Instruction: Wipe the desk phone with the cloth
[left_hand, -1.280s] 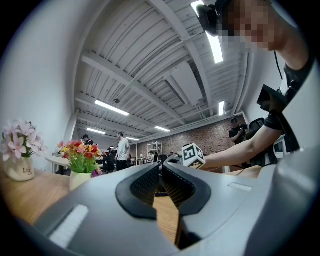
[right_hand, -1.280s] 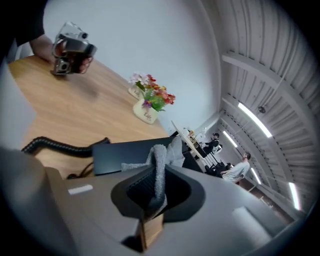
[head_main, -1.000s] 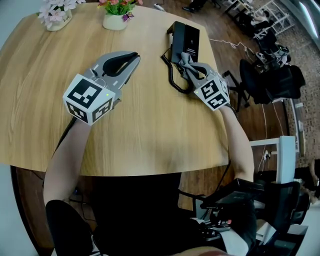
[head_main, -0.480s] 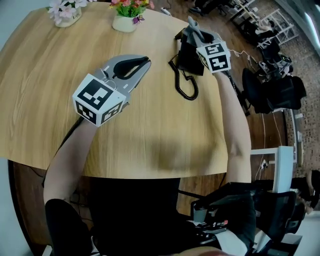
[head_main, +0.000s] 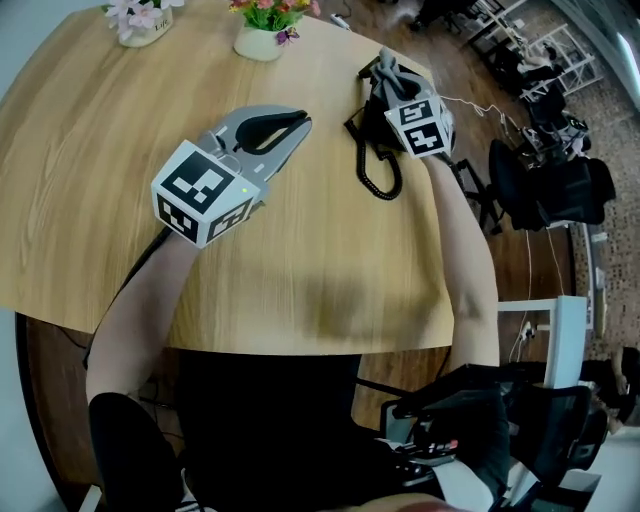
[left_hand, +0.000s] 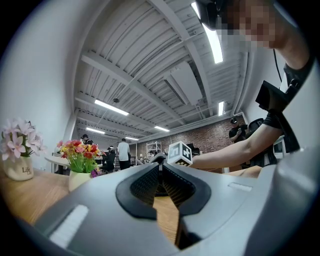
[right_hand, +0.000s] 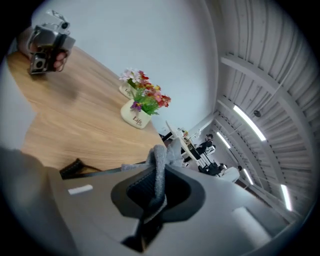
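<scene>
While your right tongs (head_main: 387, 78) pinch the grey fleecy cloth (right_hand: 160, 161) directly over the black desk phone (head_main: 374, 124) at the wooden bench's (head_main: 150, 130) far right, your left tongs (head_main: 298, 122) hover closed and empty, well left.

Our right tongs (right_hand: 153, 182) are pinched on the grey cloth (right_hand: 160, 160), which bunches up past the tips. Beyond it we see the wooden counter (right_hand: 75, 120) with a white flowerpot (right_hand: 136, 116). Our left tongs (right_hand: 50, 35) are far off at upper left.
</scene>
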